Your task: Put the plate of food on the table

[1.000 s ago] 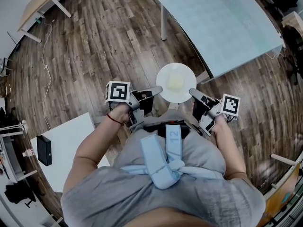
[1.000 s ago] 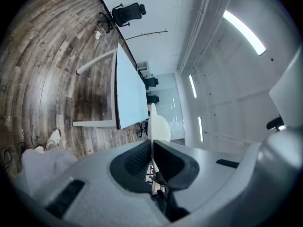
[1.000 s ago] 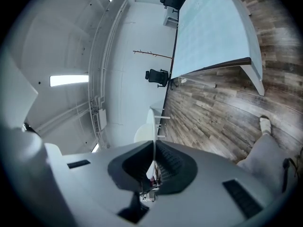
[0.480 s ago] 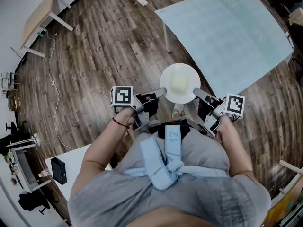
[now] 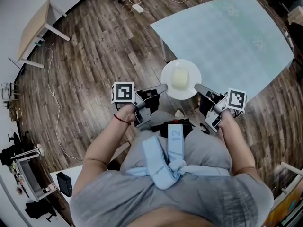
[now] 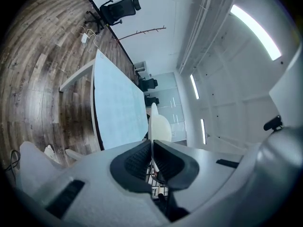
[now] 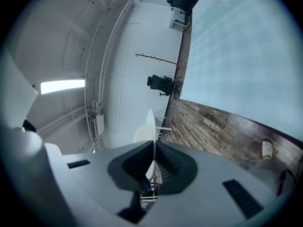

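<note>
Dark wood-plank floor point(image 5: 94, 56) spreads across the room, with a wide surface point(image 5: 227, 32) under a pale blue-green cover standing on it ahead and to the right of the person. A small light-wood desk point(image 5: 35, 27) stands well apart near the far left wall, and a white power strip point(image 5: 138, 7) with cables lies on the floor by the far wall.

Both of the person's forearms reach forward from a grey-shirted torso with elbows bent. The left hand point(image 5: 124, 111) and right hand point(image 5: 226, 117) each wrap a handle, and the two tools angle inward toward each other.

Between them a round white plate point(image 5: 187, 92) is held level in the air in front of the body. From the head view it overlaps the surface's near edge, close to its near-left corner; whether it touches the surface cannot be told.

The left claw point(image 5: 163, 87) is clamped on the plate's left rim. In the left gripper view the ribbed pads close on the thin white edge point(image 6: 158, 124).

The right claw point(image 5: 198, 87) is clamped on the plate's right rim, and the right gripper view shows the rim point(image 7: 144, 129) pinched edge-on between its dark pads.

A pale yellow block of food point(image 5: 178, 78) sits at the plate's middle.
</note>
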Motion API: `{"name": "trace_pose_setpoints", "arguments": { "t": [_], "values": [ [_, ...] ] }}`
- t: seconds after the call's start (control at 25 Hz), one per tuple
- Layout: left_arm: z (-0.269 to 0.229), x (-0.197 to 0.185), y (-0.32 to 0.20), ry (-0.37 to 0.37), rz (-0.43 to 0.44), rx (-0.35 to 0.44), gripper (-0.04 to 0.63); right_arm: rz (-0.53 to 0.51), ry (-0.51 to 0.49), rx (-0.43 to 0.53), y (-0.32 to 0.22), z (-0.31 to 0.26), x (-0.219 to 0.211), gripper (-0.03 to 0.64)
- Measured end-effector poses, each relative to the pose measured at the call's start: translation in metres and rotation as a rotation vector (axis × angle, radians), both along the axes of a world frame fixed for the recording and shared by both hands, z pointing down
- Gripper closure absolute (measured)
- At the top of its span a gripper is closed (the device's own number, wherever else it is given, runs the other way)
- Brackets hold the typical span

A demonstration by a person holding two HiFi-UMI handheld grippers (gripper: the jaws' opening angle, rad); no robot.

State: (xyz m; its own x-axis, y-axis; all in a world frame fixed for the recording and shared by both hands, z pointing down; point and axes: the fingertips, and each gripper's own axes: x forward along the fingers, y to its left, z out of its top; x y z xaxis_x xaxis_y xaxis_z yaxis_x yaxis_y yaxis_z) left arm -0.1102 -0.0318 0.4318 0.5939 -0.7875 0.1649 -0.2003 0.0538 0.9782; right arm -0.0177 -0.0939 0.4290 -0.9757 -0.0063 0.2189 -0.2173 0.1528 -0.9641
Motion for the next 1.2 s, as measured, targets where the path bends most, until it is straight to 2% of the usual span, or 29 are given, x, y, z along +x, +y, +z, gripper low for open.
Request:
{"name": "trace_pose_setpoints", "arguments": {
  "t": [0.28, 0.48, 0.88, 1.2],
  "values": [
    [0.002, 0.001, -0.011, 0.012, 0.073, 0.026, 0.566, 0.07, -0.013, 0.016, -0.002, 0.006, 0.001, 0.578],
    [0.009, -0.047, -0.071, 0.031, 0.15, 0.016, 0.566, 0.146, 0.013, 0.025, -0.056, 0.014, -0.042, 0.578],
    [0.032, -0.121, -0.175, 0.003, 0.333, -0.001, 0.566, 0.355, 0.043, -0.006, -0.141, 0.034, -0.106, 0.578],
    [0.059, -0.153, -0.237, -0.001, 0.41, 0.005, 0.566, 0.476, 0.031, -0.011, -0.194, 0.062, -0.135, 0.578]
  ]
}}
